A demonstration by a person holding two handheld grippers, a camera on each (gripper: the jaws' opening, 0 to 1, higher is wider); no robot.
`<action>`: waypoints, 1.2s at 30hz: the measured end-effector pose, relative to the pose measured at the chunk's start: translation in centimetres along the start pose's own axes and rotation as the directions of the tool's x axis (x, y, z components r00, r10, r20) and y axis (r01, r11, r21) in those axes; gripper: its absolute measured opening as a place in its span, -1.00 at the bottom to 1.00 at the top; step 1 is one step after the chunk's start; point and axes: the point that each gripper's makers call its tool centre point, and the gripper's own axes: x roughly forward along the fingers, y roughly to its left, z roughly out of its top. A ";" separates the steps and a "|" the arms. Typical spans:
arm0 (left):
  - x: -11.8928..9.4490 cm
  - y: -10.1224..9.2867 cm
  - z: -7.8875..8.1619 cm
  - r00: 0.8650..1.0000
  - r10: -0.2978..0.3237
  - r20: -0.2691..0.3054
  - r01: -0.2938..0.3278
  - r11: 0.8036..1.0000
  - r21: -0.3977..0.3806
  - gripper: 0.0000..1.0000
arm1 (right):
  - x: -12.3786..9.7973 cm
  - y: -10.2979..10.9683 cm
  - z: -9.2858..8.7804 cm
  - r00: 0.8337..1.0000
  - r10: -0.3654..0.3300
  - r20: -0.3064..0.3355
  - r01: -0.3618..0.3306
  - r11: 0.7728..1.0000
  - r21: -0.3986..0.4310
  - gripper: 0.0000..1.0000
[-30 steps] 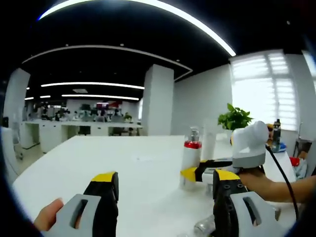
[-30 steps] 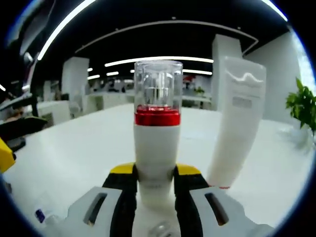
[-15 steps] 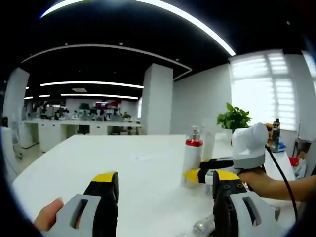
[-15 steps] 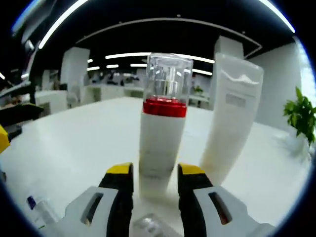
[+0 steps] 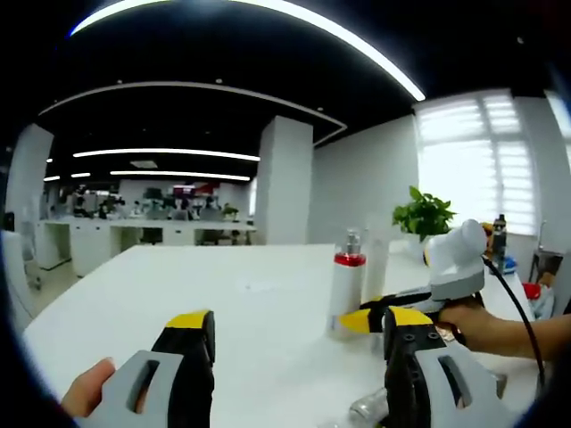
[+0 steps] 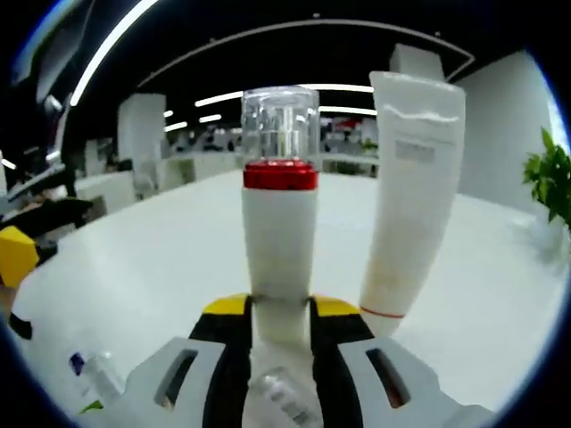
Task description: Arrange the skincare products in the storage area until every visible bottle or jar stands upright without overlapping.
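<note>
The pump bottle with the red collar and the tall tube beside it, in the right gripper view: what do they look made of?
The pump bottle looks like opaque white plastic with a soft sheen; its cap is clear rigid plastic, the pump visible through it, above a glossy red collar. The tube seems soft matte white plastic, flattened and crimped at its top end. The right gripper has its jaws around the bottle's base.
</note>
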 end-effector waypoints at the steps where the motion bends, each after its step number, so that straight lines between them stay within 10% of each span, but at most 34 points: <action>1: 0.0 0.0 0.0 1.000 0.000 -0.001 0.000 1.000 0.000 0.59 | 0.0 0.0 0.0 1.000 -0.001 0.001 0.001 1.000 0.002 -0.54; 36: -0.3 -0.3 0.4 1.000 -0.011 0.011 0.011 1.000 -0.008 0.59 | 1.0 0.3 0.8 0.994 -0.085 0.061 0.086 0.996 -0.019 -0.51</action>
